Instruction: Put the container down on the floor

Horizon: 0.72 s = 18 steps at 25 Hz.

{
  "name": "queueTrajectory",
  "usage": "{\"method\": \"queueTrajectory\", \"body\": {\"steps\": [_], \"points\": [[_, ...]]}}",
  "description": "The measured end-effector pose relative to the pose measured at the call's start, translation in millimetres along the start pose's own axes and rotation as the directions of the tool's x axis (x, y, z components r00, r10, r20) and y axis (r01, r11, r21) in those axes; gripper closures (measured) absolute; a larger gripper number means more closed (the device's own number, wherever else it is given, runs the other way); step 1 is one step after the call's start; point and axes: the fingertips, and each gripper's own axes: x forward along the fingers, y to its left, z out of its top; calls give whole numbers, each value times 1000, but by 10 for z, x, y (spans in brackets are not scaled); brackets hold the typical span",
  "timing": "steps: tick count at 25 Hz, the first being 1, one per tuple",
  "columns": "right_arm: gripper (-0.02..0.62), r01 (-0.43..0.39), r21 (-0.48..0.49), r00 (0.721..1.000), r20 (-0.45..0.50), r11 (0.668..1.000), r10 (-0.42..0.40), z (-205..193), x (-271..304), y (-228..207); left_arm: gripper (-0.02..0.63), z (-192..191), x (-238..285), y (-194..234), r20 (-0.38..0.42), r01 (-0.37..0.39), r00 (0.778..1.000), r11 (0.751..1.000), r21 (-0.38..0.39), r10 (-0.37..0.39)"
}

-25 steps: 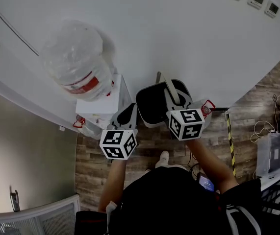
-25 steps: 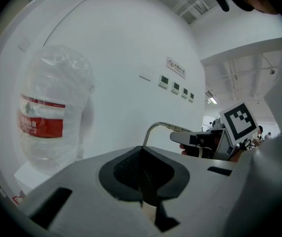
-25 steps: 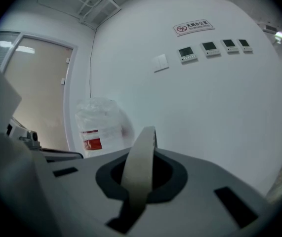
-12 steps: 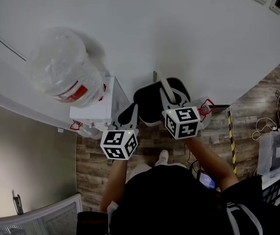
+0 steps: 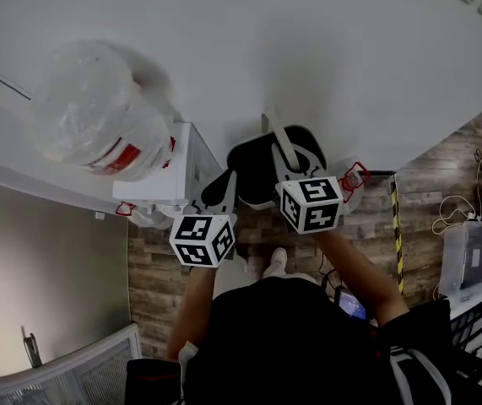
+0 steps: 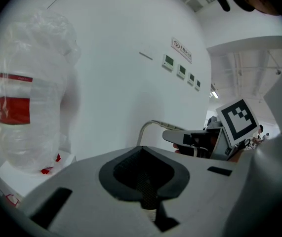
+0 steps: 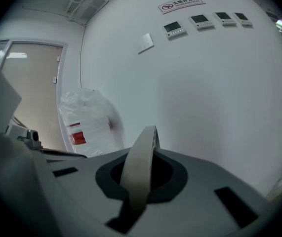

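A black container [image 5: 253,175] with a pale strap handle [image 5: 284,146] hangs above the wooden floor [image 5: 165,268], seen from above in the head view. My right gripper [image 5: 289,154] is shut on that handle. In the right gripper view the strap [image 7: 141,162] arches up between the closed jaws. My left gripper [image 5: 224,188] sits at the container's left side. In the left gripper view its jaws [image 6: 143,181] stand together, with a small pale bit low between them that I cannot identify. The handle [image 6: 145,130] and the right gripper's marker cube [image 6: 238,122] show there too.
A white water dispenser [image 5: 160,175] with a big plastic-wrapped bottle [image 5: 93,112] stands close on the left, against a curved white wall [image 5: 308,49]. A person's shoe [image 5: 274,262] is below the grippers. Yellow-black tape [image 5: 395,226], cables and a clear box [image 5: 463,260] lie to the right.
Both grippers and the container have shifted slightly left and nearer the dispenser in the head view. The right gripper still holds the handle.
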Motion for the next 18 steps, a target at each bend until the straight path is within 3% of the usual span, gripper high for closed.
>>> {"method": "queueTrajectory", "body": {"steps": [9,18], "points": [[566,55,36,998,-23,998,-54,-128,256,-2,588,-49,232,227,-55,69,996,998,6,-69],[566,110,50,990,-93,993,-105,-476,520,-50,588,-423,406,615,-114,59,991,994,-94,-70]]}}
